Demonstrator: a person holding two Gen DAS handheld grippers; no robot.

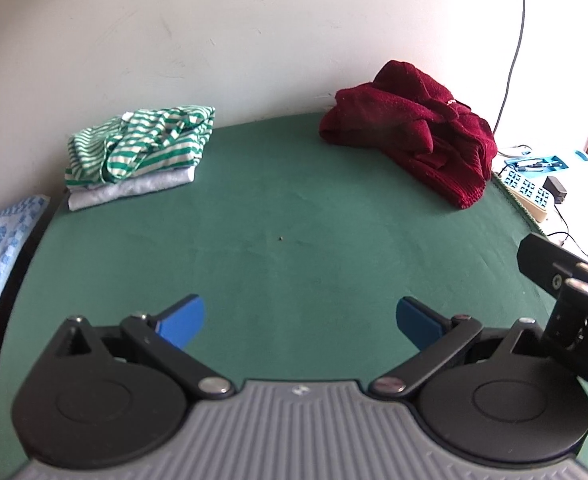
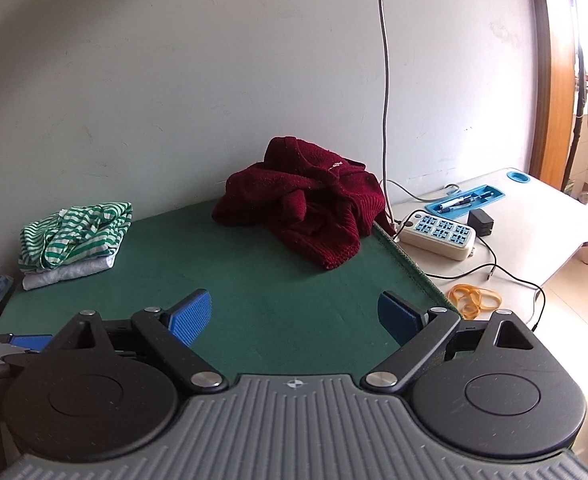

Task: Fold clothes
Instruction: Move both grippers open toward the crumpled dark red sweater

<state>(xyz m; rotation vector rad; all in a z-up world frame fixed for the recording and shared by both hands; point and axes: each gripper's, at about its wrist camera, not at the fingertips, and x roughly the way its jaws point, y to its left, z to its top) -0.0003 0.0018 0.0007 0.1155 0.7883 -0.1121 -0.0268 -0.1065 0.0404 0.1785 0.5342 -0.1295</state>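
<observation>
Crumpled maroon sweater [image 1: 413, 136] is heaped at two o'clock on the green table [image 1: 294, 220]; folded striped and grey clothes [image 1: 134, 152] are stacked at ten. Left gripper [image 1: 299, 318] and right gripper [image 2: 294, 314] are held spread, empty. The sweater is judged next for grasping and flattening.

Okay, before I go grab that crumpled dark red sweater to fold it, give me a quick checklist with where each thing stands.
1. Left gripper open, nothing held: ok.
2. Right gripper open, nothing held: ok.
3. Crumpled dark red knit sweater within view, nothing on it: ok.
4. Bare green table cover in the middle for spreading: ok.
5. Folded green-and-white striped shirt stacked apart from the sweater: ok.
6. Sweater right side out: cannot tell.
</observation>
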